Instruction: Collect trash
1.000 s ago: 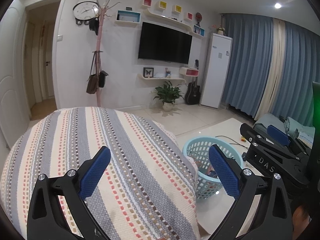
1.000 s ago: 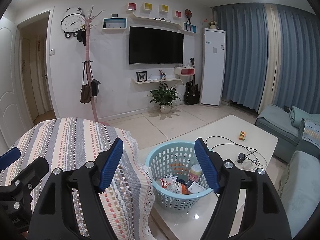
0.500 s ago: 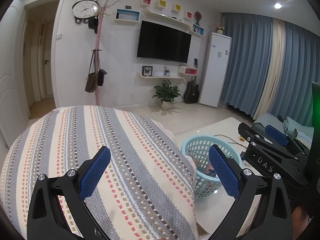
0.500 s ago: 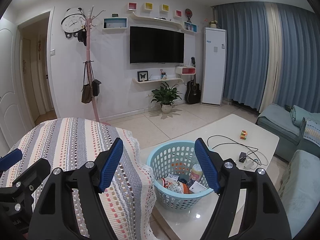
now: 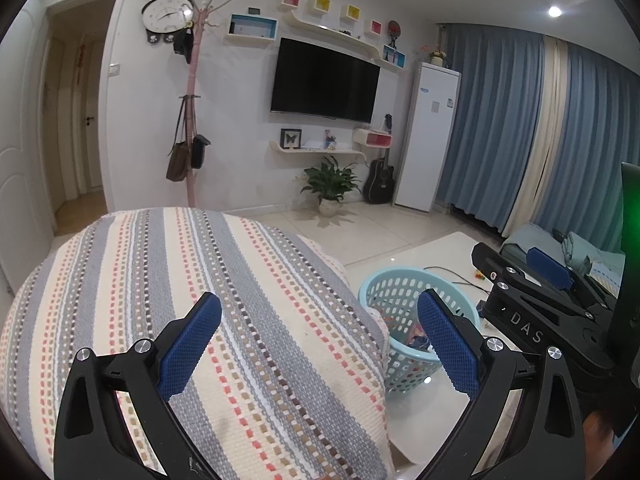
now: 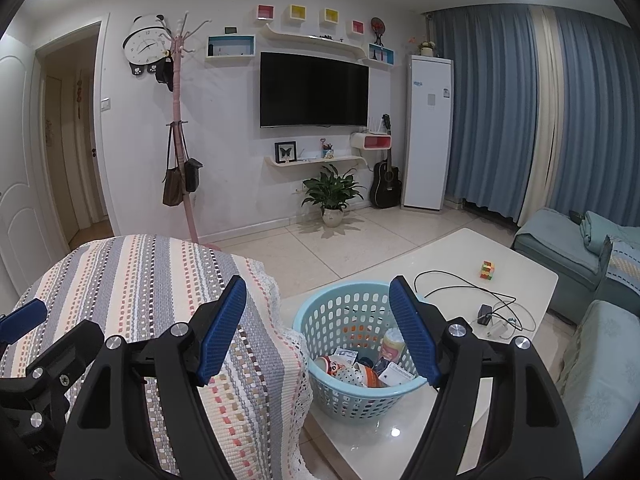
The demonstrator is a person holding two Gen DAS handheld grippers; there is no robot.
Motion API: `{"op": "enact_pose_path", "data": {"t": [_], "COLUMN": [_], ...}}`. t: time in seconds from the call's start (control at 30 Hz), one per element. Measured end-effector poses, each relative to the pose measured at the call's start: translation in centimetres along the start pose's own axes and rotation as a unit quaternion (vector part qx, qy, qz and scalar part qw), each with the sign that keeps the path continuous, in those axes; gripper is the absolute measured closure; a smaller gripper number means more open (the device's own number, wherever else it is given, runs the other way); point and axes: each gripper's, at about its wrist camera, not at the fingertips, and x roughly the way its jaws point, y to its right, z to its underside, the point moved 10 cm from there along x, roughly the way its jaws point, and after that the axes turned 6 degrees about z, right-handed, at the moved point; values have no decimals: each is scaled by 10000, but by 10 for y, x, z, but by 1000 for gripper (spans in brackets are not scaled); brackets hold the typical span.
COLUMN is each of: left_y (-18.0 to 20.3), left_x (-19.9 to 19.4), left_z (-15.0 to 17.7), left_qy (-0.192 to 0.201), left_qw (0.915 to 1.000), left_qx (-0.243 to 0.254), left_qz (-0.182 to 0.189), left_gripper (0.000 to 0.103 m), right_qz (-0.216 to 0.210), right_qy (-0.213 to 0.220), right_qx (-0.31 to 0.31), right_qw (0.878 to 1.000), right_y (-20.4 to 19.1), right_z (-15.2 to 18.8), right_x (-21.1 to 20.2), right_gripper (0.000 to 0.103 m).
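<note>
Both grippers are held side by side, angled a little downward over the room, no hand visible on either handle.

Left gripper point(image 5: 318, 340): points across a rounded cushion under a striped woven cover point(image 5: 192, 304). From the left wrist view the right gripper's black frame shows just to its right.

Right gripper point(image 6: 316, 326): points at the near edge of a white low table point(image 6: 472, 256). The left gripper's blue pad and frame show at the lower left of its view.

Task's thing: a light blue perforated plastic basket point(image 6: 340, 316) stands upright on the table, just ahead of and partly between the right gripper's fingers. It lies ahead and to the right of the left gripper, touching or close beside the cover's lace edge. Inside is mixed trash point(image 6: 360, 368): small white cartons, a patterned wrapper with orange, a small pale bottle. Individual items too jumbled to tell further.

Tongs: the left gripper's jaws stand wide apart, nothing between the blue pads. The right gripper's jaws are likewise parted, about midway, gripping nothing and touching nothing.

Beyond the right gripper, on the table: a black cable point(image 6: 452, 284), a small dark charger block, a coloured cube point(image 6: 487, 270).
</note>
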Motion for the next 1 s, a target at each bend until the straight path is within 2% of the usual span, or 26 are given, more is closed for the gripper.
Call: {"op": "enact_pose_path", "data": {"t": [1.0], "left_y": [-3], "left_x": [-4], "left_z": [1], "left_qy": [132], "left_qw": [9998], "left_qx": [16], "left_qz": [-111], "left_gripper": [8], "right_qz": [-60], "right_qy": [-4], "right_qx": [-80], "right_qw": [9999], "right_y": [-6], "right_z": [0], "right_x": [2], "right_gripper": [33]}}
